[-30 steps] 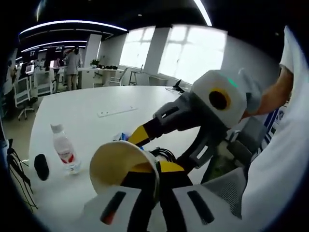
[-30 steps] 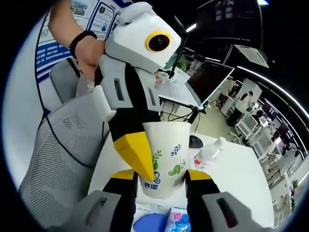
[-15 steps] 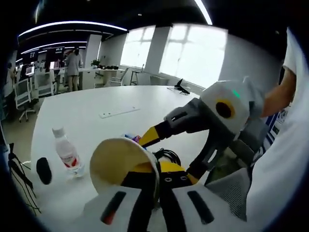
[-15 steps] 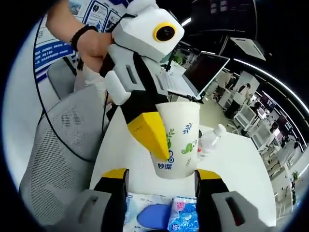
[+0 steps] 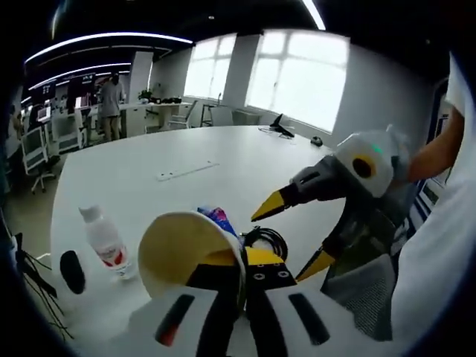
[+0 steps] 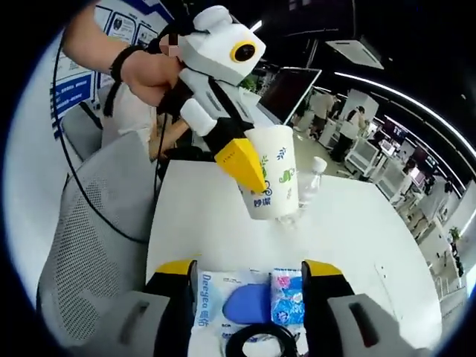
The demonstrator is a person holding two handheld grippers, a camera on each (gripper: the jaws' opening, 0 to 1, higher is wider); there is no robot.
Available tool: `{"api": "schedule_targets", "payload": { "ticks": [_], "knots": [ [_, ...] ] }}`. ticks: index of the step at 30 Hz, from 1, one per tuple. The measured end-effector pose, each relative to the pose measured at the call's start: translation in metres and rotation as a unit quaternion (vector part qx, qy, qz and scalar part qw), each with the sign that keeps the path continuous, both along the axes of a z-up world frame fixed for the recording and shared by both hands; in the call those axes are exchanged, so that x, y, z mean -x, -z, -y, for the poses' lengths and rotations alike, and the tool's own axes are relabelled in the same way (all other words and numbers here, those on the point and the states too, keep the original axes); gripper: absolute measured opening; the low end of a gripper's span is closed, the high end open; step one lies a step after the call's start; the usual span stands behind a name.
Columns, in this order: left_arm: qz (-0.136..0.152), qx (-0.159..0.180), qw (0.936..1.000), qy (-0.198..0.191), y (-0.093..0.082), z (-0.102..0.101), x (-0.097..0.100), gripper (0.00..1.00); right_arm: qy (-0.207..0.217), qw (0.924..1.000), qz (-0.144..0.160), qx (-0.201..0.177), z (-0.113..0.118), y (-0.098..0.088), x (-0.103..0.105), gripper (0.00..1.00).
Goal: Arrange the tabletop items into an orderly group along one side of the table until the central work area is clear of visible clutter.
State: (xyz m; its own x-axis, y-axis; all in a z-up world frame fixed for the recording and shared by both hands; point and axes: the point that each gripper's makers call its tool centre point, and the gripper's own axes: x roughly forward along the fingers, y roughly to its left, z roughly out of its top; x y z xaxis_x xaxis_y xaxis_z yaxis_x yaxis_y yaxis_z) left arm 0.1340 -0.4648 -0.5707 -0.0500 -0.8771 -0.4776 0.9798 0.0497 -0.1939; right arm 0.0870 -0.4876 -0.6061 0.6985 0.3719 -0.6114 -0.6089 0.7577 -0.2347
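A white paper cup (image 6: 271, 175) with green and blue leaf prints hangs above the white table (image 6: 216, 230), its cream inside (image 5: 182, 249) facing the left gripper view. My left gripper (image 5: 242, 260) is shut on the cup's rim, one yellow jaw inside and one outside; in the right gripper view the left gripper (image 6: 253, 167) reaches in from the upper left. My right gripper (image 6: 249, 271) is open and holds nothing, apart from the cup. Under it lie a tissue pack (image 6: 242, 297), a small colourful packet (image 6: 286, 294) and a black cable coil (image 6: 256, 342). The right gripper (image 5: 279, 248) stands open over the coil.
A small plastic bottle (image 5: 104, 242) with a red label stands on the table by a black mouse (image 5: 72, 271). A white strip (image 5: 182, 171) lies further out. A grey mesh chair (image 6: 82, 245) is at the table's edge, and a laptop (image 6: 290, 89) stands behind.
My right gripper has drawn back from the cup, which earlier sat between its open jaws. The cup stays in the left gripper. The tissue pack and cable coil have come into sight.
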Motion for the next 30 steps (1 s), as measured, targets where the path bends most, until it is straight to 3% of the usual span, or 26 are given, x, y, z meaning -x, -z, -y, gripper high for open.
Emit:
{"api": "schedule_targets", "payload": {
  "ticks": [4, 13, 19, 30],
  "knots": [
    [0.031, -0.031, 0.999, -0.004, 0.013, 0.001, -0.012, 0.0, 0.026, 0.9996, -0.001, -0.007, 0.013, -0.002, 0.009, 0.6],
    [0.043, -0.059, 0.9973, -0.005, 0.028, 0.009, -0.026, 0.0, 0.099, 0.9934, 0.0, -0.058, 0.04, -0.01, 0.029, 0.68],
    [0.046, -0.08, 0.9957, -0.009, 0.043, 0.019, -0.036, 0.0, 0.153, 0.9842, 0.0, -0.09, 0.06, -0.01, 0.044, 0.71],
    [0.07, -0.133, 0.9885, -0.011, 0.066, 0.032, -0.057, 0.0, 0.198, 0.9745, -0.013, -0.104, 0.08, -0.001, 0.071, 0.71]
  ]
}}
